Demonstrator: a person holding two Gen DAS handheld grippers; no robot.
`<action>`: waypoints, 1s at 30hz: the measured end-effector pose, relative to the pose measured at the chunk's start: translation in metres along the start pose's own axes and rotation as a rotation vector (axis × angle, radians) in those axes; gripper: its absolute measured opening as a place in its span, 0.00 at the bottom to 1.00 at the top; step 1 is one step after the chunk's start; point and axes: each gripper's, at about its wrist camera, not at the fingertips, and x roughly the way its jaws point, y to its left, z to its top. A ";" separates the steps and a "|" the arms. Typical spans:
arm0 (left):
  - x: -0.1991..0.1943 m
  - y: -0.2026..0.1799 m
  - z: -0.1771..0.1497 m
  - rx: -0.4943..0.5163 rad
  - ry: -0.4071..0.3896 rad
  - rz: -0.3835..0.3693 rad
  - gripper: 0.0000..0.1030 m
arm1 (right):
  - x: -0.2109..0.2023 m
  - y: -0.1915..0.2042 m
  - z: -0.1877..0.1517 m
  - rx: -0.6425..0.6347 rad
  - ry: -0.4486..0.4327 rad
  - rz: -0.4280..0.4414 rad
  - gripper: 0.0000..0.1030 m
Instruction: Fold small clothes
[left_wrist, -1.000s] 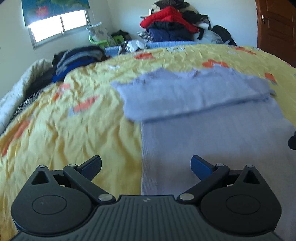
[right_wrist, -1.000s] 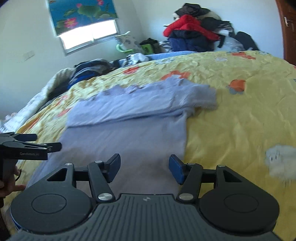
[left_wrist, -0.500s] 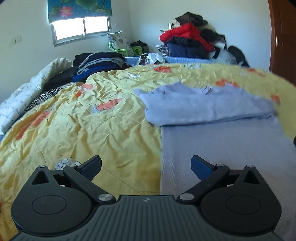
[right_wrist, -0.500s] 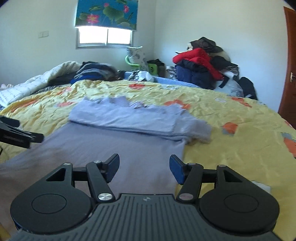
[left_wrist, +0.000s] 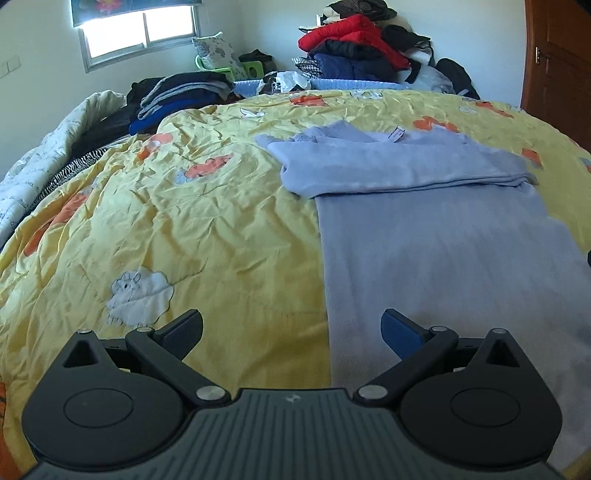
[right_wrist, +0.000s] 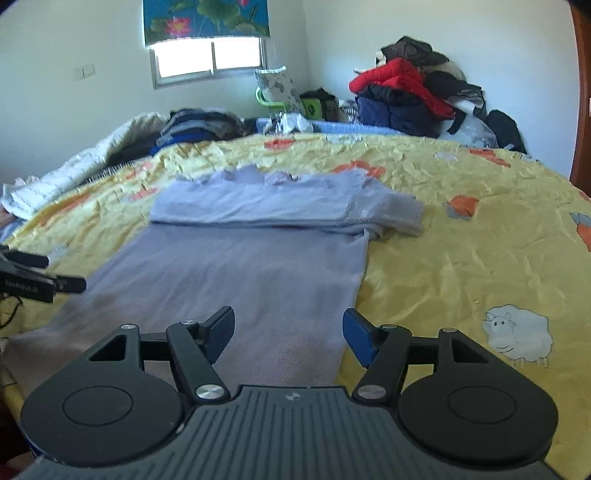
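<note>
Both pairs of fingers stand spread with nothing between them: the left gripper (left_wrist: 291, 332) straddles the left edge of the lavender garment (left_wrist: 436, 251), while the right gripper (right_wrist: 289, 332), its jaws just widened, hovers over the right edge. Sleeves lie folded across the top. Bare yellow bedspread (left_wrist: 184, 221) lies open on both sides; whether any finger touches cloth is unclear

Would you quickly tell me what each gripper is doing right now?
Left gripper: open, holding nothing.
Right gripper: open, just been opening, nothing between its jaws.
</note>
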 end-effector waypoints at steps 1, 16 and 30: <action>-0.003 0.001 -0.001 -0.003 0.004 -0.003 1.00 | -0.004 -0.001 0.000 0.001 -0.006 0.005 0.67; -0.014 -0.014 -0.021 0.023 0.077 0.031 1.00 | -0.016 0.013 -0.008 0.016 0.145 0.082 0.80; -0.009 -0.008 -0.028 -0.055 0.127 -0.004 1.00 | -0.014 0.011 -0.024 0.070 0.188 0.093 0.81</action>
